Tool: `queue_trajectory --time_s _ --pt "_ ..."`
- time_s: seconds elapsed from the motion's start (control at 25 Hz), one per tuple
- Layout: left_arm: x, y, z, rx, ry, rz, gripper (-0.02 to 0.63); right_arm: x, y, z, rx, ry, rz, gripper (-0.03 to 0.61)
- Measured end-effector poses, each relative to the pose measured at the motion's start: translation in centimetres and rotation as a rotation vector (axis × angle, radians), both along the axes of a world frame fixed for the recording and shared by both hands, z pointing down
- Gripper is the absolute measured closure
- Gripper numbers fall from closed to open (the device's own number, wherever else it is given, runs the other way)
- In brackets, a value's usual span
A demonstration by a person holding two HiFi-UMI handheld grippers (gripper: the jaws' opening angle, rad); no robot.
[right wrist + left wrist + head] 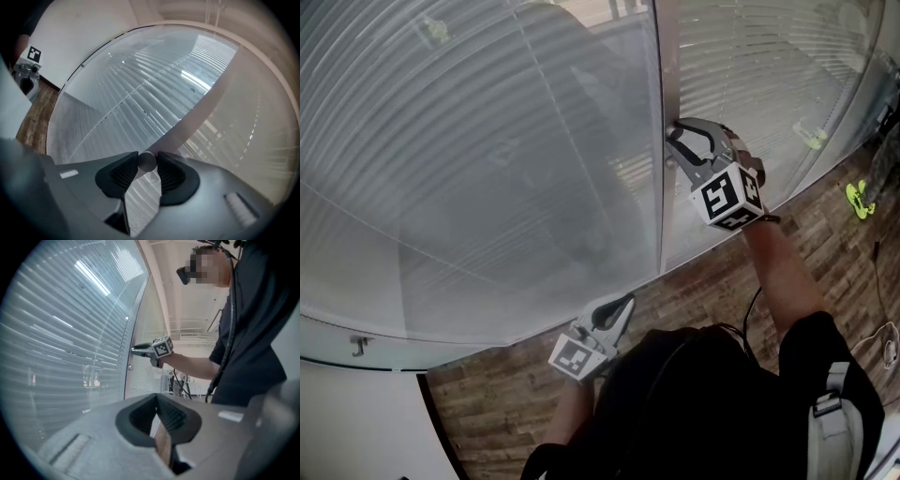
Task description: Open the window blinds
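The window blinds (469,141) are pale horizontal slats behind two glass panes, split by a grey upright frame (661,94). My right gripper (675,142) reaches level to that frame at mid height. In the right gripper view its pads (123,174) press from both sides on a small round grey knob (146,161) that sticks out of the frame (201,112). The left gripper view shows the same gripper (133,350) at the frame. My left gripper (626,302) hangs low near the person's waist, apart from the window. Its jaws (157,397) meet at the tips with nothing between them.
A wooden floor (712,281) runs along the foot of the window. A white wall (356,412) with a small bracket (361,345) is at the lower left. A green object (859,199) and white cables (886,342) lie on the floor at the right.
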State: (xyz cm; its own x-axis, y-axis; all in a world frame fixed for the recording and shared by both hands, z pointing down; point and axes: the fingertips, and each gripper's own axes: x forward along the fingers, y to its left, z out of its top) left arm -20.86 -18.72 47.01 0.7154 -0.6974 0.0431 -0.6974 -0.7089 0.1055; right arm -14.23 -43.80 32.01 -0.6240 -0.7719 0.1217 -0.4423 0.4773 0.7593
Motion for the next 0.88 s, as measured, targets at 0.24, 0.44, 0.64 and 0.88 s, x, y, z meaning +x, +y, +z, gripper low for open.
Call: queue_trajectory --time_s 0.24,0.44,0.64,0.88 --pt "0.2 0.0 0.0 0.001 -0.003 0.009 0.609 0.1 0.2 -0.3 -0.103 -0.150 0.006 0.446" --pt "0.2 -0.2 -0.1 0.004 -0.004 0.013 0.609 0.2 -0.1 -0.5 -0.115 -0.211 0.028 0.446" --pt "0.4 -0.3 0.3 -0.005 0.001 0.025 0.609 0.6 -0.5 -0.2 -0.241 -0.433 0.017 0.446" --pt "0.3 -0.4 0.4 -0.008 0.003 0.028 0.609 1.3 -1.0 0.1 -0.342 -0.615 0.010 0.446"
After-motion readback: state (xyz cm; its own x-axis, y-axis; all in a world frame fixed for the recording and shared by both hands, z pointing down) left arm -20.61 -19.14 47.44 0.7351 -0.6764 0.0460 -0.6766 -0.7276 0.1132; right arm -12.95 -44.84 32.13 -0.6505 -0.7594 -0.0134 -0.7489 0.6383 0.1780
